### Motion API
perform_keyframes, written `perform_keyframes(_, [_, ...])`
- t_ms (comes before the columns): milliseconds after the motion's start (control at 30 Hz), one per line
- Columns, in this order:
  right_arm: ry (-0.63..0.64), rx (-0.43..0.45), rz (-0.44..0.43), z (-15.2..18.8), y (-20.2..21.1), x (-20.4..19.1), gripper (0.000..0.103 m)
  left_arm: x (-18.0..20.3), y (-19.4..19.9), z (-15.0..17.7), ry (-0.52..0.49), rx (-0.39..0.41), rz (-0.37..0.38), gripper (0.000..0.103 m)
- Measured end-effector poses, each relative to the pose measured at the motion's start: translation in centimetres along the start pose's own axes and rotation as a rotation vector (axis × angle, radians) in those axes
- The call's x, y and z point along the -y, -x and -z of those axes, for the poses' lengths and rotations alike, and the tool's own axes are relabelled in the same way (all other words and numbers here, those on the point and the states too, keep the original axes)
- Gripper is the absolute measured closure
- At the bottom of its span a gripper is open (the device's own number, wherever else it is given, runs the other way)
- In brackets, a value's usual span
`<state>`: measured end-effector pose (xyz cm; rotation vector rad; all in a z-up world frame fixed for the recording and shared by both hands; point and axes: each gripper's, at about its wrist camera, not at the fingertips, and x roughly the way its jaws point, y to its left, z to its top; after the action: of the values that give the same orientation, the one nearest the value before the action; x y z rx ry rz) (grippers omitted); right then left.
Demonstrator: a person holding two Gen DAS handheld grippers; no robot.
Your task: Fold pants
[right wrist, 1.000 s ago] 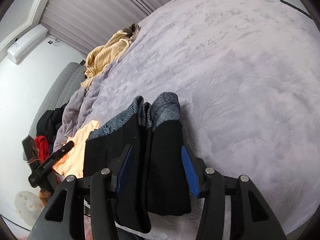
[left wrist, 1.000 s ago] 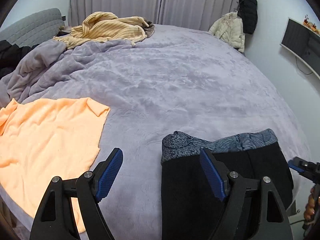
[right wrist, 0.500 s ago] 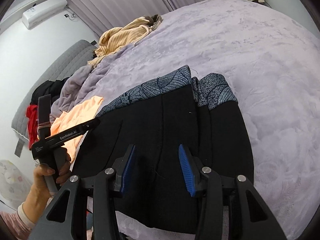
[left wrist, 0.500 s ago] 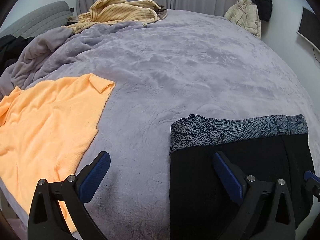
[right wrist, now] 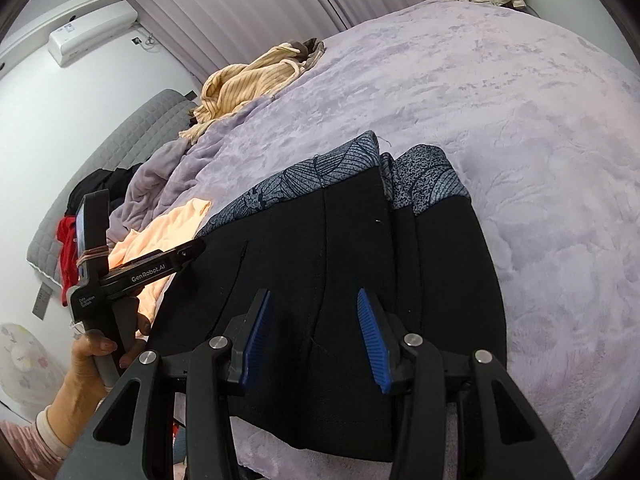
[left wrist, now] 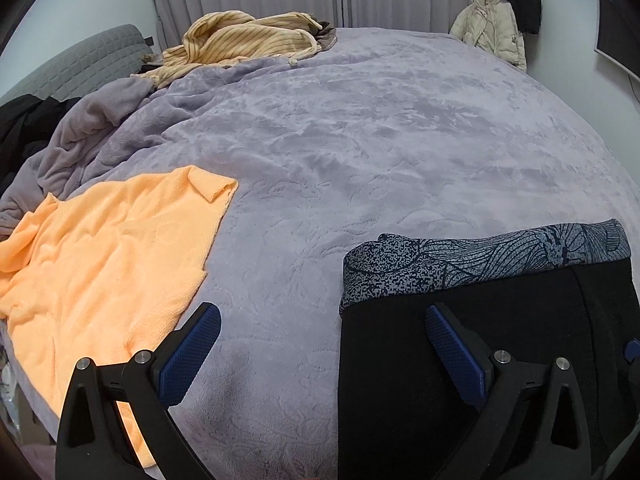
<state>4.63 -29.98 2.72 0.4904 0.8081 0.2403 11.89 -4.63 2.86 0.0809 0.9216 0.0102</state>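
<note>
Black pants (left wrist: pixel 480 360) with a blue-grey patterned waistband (left wrist: pixel 480 256) lie folded lengthwise near the front edge of the purple bed (left wrist: pixel 360 140). My left gripper (left wrist: pixel 320 320) stands wide open just above the blanket; its right finger is over the pants' left edge and its left finger is over bare blanket. In the right wrist view the pants (right wrist: pixel 320 260) lie flat under my right gripper (right wrist: pixel 313 300). Its jaws are partly open above the black cloth, with nothing pinched. A hand (right wrist: pixel 88 356) holds the left gripper (right wrist: pixel 192 248) at the pants' left side.
An orange towel (left wrist: pixel 108 248) is spread on the bed's left part. A yellow striped garment (left wrist: pixel 240 40) and a bunched grey blanket (left wrist: pixel 80 128) lie at the far left. A cream jacket (left wrist: pixel 496 20) hangs on the far wall. The bed's edge runs just below the pants.
My left gripper's jaws opened wider and it sank toward the bed. My right gripper rolled and shifted sideways; the pants went from bunched and narrow to lying flat and wide.
</note>
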Motion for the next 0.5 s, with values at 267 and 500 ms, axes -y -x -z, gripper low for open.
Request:
perform_keyframes(267, [-0.004,0.003,-0.002,0.05,0.08,0.04,0.055,0.85,0.35,0.06,-0.036,0.024,-0.062,0.001])
perform_keyframes(500, [0.000,0.002,0.000,0.03,0.05,0.02,0.055,0.58,0.20,0.08,-0.011,0.010,-0.046,0.001])
